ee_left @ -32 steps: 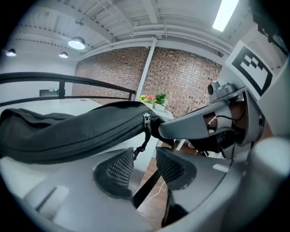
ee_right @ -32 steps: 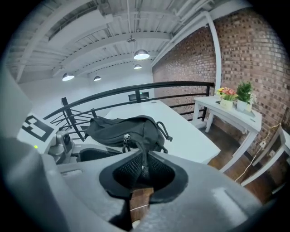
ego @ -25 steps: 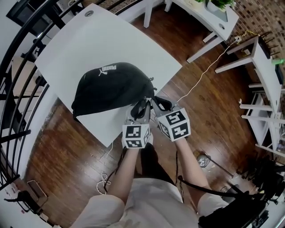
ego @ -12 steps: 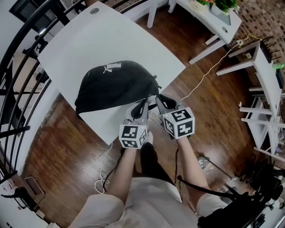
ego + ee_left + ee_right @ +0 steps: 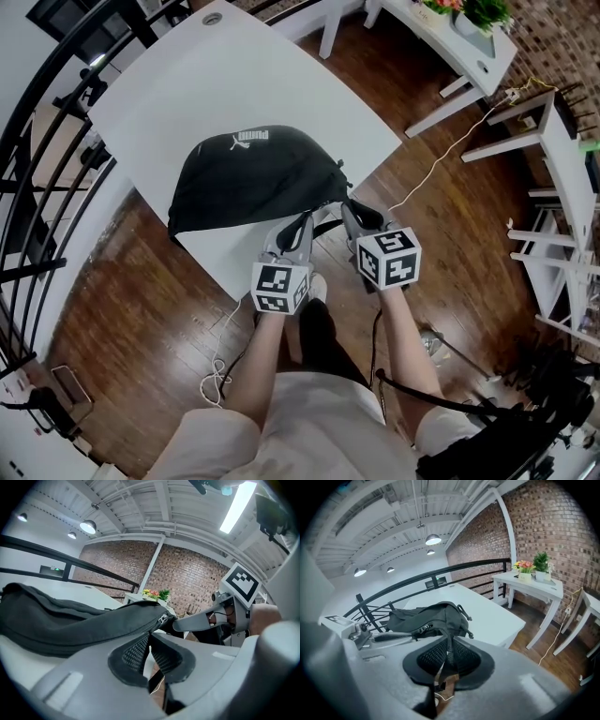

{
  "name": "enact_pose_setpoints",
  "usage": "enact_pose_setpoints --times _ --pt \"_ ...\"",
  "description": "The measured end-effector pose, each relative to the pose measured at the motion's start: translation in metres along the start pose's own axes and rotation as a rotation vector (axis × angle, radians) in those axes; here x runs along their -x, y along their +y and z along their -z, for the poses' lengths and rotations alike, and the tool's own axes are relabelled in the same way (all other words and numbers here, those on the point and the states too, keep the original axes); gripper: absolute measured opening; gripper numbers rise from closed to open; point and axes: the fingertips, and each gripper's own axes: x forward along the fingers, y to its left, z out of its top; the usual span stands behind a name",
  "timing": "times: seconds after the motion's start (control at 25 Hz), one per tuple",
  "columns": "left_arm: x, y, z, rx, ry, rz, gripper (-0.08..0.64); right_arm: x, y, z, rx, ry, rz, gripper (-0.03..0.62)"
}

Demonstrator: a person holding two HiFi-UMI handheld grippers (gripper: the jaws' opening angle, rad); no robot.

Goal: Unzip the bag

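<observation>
Black bag (image 5: 253, 178) end in right hand-held gripper (image 5: 349, 208)

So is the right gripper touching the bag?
Touching. The right gripper view shows the right gripper with its jaws shut on a thin dark strip of the bag.

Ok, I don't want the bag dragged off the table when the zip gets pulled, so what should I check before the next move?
1. Right gripper clamped on the strap at the bag's end: ok.
2. Left gripper shut: ok, its jaws have just been closing.
3. Zipper pull caught in the left gripper: cannot tell; it shows just above the tips.
4. Bag resting on the table: ok, though its end lies close to the near edge.
5. The two grippers apart from each other: ok, side by side at the bag's end.
</observation>
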Motion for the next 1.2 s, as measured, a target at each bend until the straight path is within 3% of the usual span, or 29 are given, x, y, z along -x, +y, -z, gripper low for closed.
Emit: enact_pose_setpoints --times 0.76,1.2 --pt "0.05 0.047 0.016 -0.022 0.045 -0.063 0.026 -0.001 -0.005 0.005 -0.014 -0.019 0.045 0.031" --pt "0.096 0.105 0.023 -0.027 0.069 -0.166 0.026 -0.001 -0.008 0.013 -0.029 -0.018 0.09 0.031"
